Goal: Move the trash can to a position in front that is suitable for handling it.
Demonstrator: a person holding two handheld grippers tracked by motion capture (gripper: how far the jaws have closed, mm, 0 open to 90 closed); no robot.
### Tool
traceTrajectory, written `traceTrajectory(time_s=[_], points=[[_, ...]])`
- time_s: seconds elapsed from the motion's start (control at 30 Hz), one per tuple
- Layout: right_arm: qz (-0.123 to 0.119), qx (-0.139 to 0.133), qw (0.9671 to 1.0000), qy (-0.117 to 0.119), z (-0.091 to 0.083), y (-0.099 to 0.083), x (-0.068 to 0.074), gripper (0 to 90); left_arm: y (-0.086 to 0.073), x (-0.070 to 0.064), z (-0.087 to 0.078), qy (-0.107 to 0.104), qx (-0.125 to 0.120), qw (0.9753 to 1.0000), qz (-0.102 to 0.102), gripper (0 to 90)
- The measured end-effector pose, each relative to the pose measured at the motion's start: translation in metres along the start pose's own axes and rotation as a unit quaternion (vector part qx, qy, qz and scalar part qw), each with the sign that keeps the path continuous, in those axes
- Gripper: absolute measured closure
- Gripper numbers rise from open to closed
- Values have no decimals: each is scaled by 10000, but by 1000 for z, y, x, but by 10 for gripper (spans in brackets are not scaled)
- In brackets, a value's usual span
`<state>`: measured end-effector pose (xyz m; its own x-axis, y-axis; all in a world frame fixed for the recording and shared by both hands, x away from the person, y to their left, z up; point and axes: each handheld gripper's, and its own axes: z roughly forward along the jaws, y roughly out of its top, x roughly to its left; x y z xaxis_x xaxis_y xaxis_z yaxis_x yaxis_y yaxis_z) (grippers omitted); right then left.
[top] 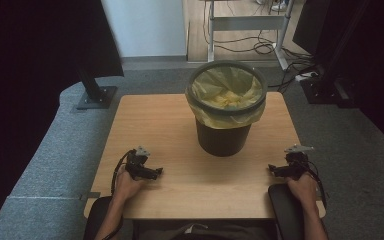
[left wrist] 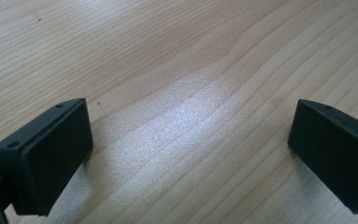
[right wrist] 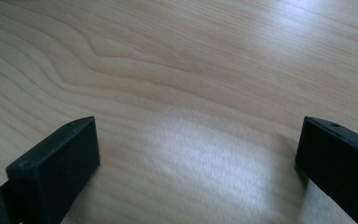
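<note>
I hold my left gripper (top: 150, 172) low over the near left part of the wooden table (top: 155, 120), its jaws pointing right toward the middle of the board. My right gripper (top: 275, 170) sits at the near right edge, jaws pointing left, so the two face each other across bare wood. Both stand wide apart with nothing between them: in the left gripper view the left gripper (left wrist: 191, 154) shows grain alone between its black jaws, and in the right gripper view the right gripper (right wrist: 198, 163) does the same.

The black bin (top: 223, 137) stands upright on the far middle of the table, between my two grippers and farther off than either, well apart from both. A yellow bag (top: 227, 116) lines it and folds over the rim, and something pale yellow and crumpled lies inside; I cannot tell what it is.
</note>
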<state>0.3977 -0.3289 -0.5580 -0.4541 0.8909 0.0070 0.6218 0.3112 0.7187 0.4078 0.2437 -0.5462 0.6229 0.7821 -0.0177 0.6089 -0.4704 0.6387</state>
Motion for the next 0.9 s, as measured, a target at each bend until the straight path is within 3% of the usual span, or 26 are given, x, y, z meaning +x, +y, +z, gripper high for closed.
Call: traceTrajectory(time_s=[0.33, 0.43, 0.47, 0.63, 0.8, 0.9], points=[[-80, 5, 9999, 75, 5, 5, 0, 0, 3, 3, -1, -126, 154, 9997, 128, 0], [-64, 7, 10000, 52, 5, 5, 0, 0, 5, 5, -1, -191, 184, 9996, 83, 0], [39, -22, 10000, 57, 6, 6, 3, 0, 7, 6, -1, -235, 206, 9995, 37, 0], [74, 66, 9997, 237, 4, 9, 7, 4, 12, 6, -1, -285, 273, 9992, 45, 0], [236, 59, 9991, 336, 0, 14, 7, 4, 18, 6, -4, -380, 178, 9991, 71, 0], [247, -22, 9991, 330, -5, 22, 10, 0, 24, 7, -6, -528, 107, 9985, -46, 0]])
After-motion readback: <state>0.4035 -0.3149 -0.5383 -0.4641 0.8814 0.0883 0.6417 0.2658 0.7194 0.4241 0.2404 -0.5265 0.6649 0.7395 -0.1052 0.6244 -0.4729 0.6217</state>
